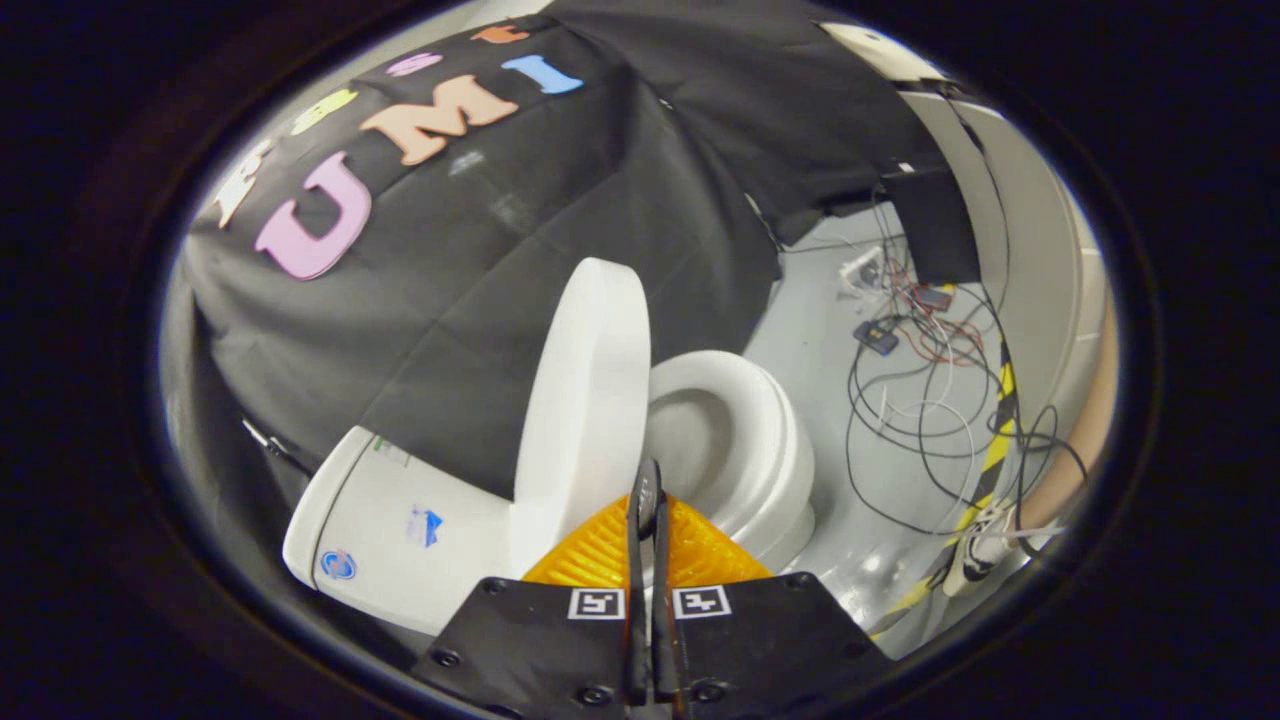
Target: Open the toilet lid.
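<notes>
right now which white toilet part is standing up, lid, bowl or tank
The lid, raised on edge just beyond the shut gripper; the bowl lies open beside it, the tank sits low.

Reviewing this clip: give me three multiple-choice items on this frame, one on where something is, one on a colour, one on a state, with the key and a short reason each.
1. Where do the loose cables lie?
A. on the floor beyond the toilet bowl
B. on top of the tank
C. inside the bowl

2. What colour are the claw fingers?
A. blue
B. orange
C. green

3. How does the toilet lid stand?
A. flat down on the bowl
B. raised, close to upright
C. taken off and lying on the floor

Key:
1 A, the cables spread over the grey floor past the toilet bowl, away from the tank.
2 B, both ribbed fingers are orange, pressed together with nothing between them, tips just before the lid's lower edge.
3 B, the lid stands up between tank and bowl, leaving the bowl uncovered.
</notes>
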Motion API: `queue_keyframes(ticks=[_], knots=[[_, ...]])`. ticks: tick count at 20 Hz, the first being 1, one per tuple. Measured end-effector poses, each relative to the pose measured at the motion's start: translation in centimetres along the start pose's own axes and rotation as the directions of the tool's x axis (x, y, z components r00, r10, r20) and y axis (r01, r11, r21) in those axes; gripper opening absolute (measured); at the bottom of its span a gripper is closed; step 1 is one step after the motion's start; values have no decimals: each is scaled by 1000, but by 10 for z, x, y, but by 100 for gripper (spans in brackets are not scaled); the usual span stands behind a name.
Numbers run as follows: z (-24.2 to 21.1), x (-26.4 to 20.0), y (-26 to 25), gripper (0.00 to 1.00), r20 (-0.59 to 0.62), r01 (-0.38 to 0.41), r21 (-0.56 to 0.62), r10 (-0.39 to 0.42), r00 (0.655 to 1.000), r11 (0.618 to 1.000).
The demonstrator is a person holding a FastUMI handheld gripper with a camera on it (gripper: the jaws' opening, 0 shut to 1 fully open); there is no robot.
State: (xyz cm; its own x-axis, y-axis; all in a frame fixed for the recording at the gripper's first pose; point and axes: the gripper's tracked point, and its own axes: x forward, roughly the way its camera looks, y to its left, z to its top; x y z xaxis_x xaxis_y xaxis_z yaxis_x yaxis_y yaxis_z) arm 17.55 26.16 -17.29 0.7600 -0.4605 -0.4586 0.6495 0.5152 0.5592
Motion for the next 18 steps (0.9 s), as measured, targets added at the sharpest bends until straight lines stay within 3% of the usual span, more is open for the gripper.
queue_keyframes(ticks=[5,9,15,18], knots=[[5,-19,39,4,15,-68,-202,73,997,977],[6,-29,67,5,22,-138,-339,154,988,931],[2,-45,109,6,32,-213,-435,252,967,875],[-6,-51,138,6,17,-262,-494,311,950,829]])
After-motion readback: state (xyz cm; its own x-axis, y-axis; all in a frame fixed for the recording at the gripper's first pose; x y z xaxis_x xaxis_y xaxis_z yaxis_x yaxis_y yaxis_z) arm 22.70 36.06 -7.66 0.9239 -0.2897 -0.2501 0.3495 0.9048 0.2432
